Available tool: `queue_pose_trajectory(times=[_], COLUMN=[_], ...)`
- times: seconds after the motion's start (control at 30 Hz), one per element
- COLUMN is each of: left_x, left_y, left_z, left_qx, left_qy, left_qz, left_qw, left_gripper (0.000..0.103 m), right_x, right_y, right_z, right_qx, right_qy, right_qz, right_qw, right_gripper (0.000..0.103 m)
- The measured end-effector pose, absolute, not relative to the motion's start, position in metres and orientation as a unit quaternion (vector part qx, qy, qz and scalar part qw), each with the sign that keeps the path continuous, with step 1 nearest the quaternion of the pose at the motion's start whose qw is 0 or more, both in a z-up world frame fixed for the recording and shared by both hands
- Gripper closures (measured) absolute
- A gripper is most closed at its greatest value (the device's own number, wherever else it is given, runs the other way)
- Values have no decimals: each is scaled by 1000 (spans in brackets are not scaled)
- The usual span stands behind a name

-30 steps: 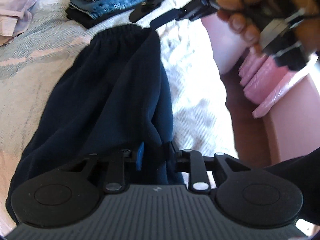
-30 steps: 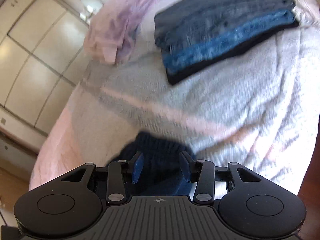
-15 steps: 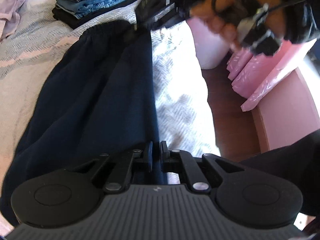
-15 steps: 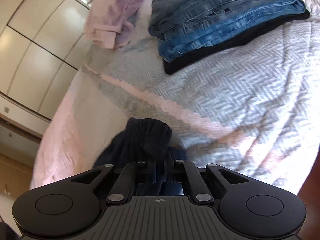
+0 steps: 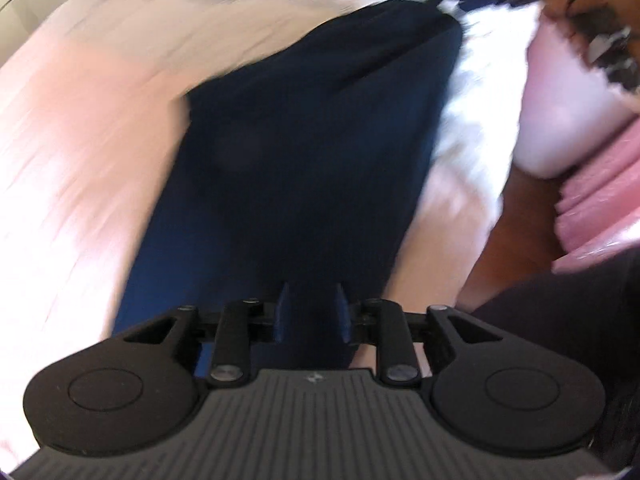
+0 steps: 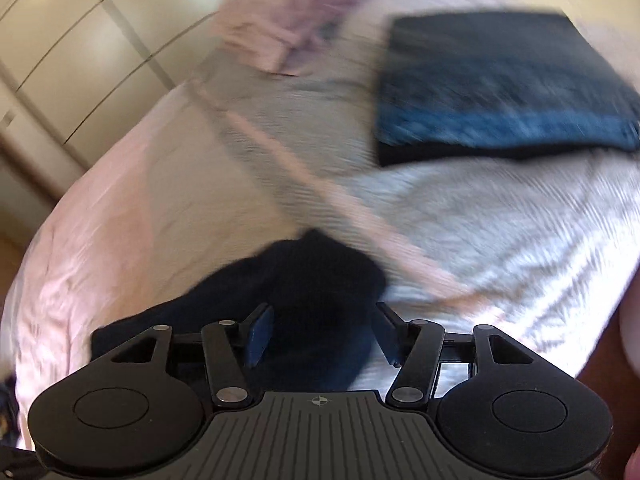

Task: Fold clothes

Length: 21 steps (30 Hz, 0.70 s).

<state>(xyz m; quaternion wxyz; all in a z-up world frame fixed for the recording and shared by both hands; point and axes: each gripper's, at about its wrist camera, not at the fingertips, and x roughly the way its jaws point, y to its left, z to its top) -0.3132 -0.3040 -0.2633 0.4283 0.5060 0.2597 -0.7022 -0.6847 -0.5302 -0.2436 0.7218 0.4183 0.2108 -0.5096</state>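
A dark navy garment [image 5: 312, 152] lies stretched along the bed, running from my left gripper [image 5: 313, 308] up to its gathered waistband at the top. The left jaws are opening; the cloth's edge sits between the blue pads [image 5: 283, 312], which stand apart. In the right wrist view the waistband end [image 6: 320, 280] bunches under my right gripper [image 6: 324, 336]. Its jaws are opening wide, with the cloth between them and not pressed. Both views are blurred by motion.
A stack of folded jeans [image 6: 500, 92] rests on the grey and pink bedspread [image 6: 480, 220], with a lilac garment [image 6: 296, 20] beyond it. Cream wardrobe doors [image 6: 80, 60] stand at left. A hand [image 5: 592, 32], pink packets [image 5: 600, 208] and wooden floor [image 5: 500, 240] lie off the bed's right edge.
Half a second ago both grippers were shut on the navy garment; now both pairs of jaws stand apart. The left view has swung sideways along the garment, and the right has lifted slightly.
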Motion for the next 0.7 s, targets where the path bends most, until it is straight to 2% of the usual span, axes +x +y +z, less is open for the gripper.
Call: queue_pose_trajectory(times=[0.13, 0.33, 0.53, 0.7], left_x=[-243, -120, 6, 55], left_y=[-240, -139, -61, -33], left_z=[-253, -253, -266, -275], left_qx=[525, 542, 567, 597], left_qy=[267, 246, 162, 69], left_qz=[-659, -649, -695, -719], left_qw=[468, 474, 412, 349], left_gripper=[68, 63, 61, 59], right_x=[-618, -486, -345, -233], right_y=[-503, -419, -291, -182], right_z=[-232, -243, -264, -269], right_qx=[392, 376, 371, 327], right_qy=[231, 259, 288, 366], right_qz=[-453, -362, -328, -236], right_qw=[767, 813, 820, 839], right_gripper=[45, 45, 45, 45])
